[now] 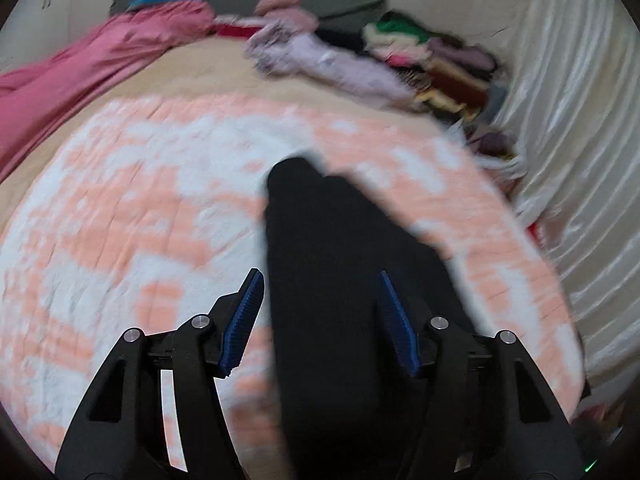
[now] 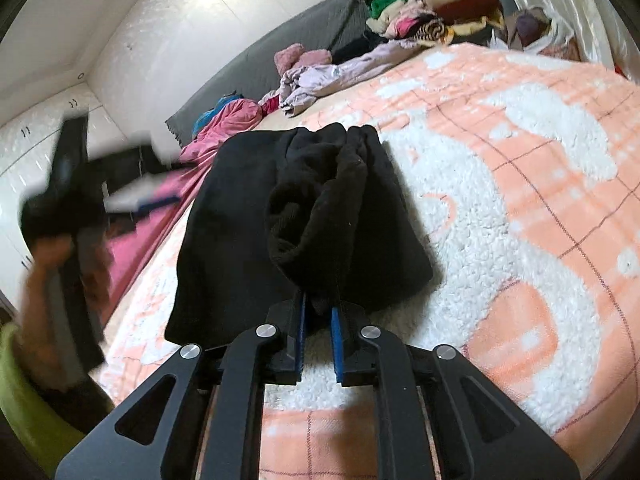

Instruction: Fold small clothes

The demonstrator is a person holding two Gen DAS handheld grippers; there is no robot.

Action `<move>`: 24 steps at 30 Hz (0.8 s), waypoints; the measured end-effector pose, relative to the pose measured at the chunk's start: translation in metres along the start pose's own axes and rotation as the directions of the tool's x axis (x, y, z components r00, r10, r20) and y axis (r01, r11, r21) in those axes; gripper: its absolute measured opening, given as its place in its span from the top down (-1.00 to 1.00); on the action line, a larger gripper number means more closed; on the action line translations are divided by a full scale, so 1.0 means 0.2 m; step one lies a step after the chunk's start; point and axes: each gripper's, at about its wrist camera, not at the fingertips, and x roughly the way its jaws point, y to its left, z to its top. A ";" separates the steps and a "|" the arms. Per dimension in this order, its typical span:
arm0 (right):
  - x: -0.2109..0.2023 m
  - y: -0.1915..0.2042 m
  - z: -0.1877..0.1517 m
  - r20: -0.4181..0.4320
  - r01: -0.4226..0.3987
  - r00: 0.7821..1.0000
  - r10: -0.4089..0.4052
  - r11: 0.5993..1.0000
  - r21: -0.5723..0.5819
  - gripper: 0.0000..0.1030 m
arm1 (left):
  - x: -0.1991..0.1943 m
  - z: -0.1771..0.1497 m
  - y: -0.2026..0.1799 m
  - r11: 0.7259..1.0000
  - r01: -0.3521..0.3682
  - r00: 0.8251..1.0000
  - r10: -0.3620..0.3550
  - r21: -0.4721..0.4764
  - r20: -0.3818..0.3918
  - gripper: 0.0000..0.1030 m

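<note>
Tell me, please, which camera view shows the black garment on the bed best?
The right wrist view: the black garment is sharp there, its bunched fold and edges visible, one end pinched in the right tool. The left wrist view shows it only as a blurred dark strip.

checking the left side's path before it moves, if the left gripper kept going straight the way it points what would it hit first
Most likely the black garment: it lies between the open blue pads of the left gripper and runs ahead along its line on the peach-and-white blanket. The view is motion-blurred, so depth is uncertain.
</note>
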 end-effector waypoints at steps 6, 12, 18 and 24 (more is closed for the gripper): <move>-0.14 0.06 0.10 0.011 -0.045 0.999 0.045 0.999 0.006 0.33 | 0.14 -0.15 0.04 0.999 -0.039 0.998 0.040 0.030 -0.048 0.03; -0.07 0.14 0.42 0.016 0.070 0.998 -0.068 0.991 -0.115 -0.13 | 0.11 -0.14 0.02 0.998 -0.029 0.998 0.032 0.057 -0.048 0.08; 0.30 0.05 0.59 -0.158 0.135 0.976 -0.149 0.986 -0.096 -0.13 | 0.11 -0.14 0.05 0.999 0.001 0.998 0.002 0.043 -0.059 0.08; 0.51 -0.02 0.59 -0.251 0.144 0.956 -0.151 0.988 -0.049 0.39 | 0.10 -0.15 0.06 0.998 0.014 0.998 -0.011 0.058 -0.054 0.08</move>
